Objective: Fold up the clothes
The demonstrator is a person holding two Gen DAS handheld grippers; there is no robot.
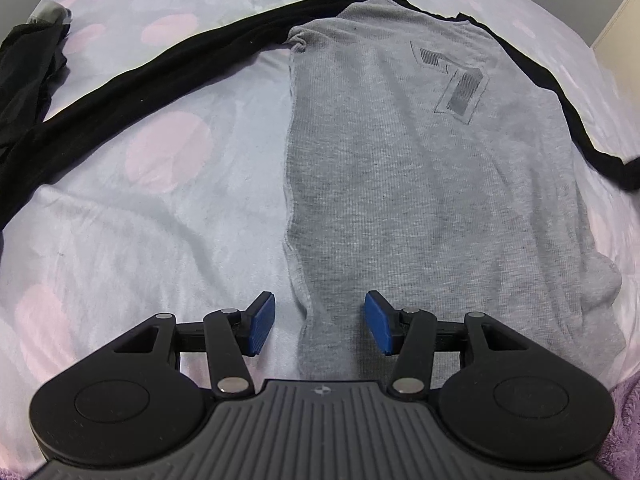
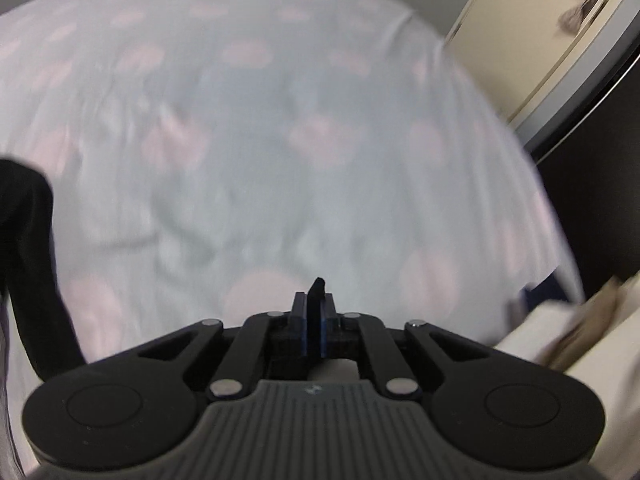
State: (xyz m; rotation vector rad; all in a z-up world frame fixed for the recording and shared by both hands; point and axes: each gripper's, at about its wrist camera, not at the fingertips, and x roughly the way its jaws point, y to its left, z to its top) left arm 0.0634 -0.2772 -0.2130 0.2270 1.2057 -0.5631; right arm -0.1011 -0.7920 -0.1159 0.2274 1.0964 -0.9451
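Bed sheet [image 1: 120, 216] carries grey shirt [image 1: 400, 168], long axis straight ahead; left tool [image 1: 320, 322] apart over hem, nearer — right tool [image 2: 316, 322] clamped on black fabric [image 2: 319, 285].

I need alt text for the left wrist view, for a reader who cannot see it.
A grey shirt with black sleeves and a printed 7 lies flat on a pale bedsheet with pink dots. The left gripper hovers open over the shirt's near left edge, its blue pads apart and holding nothing.
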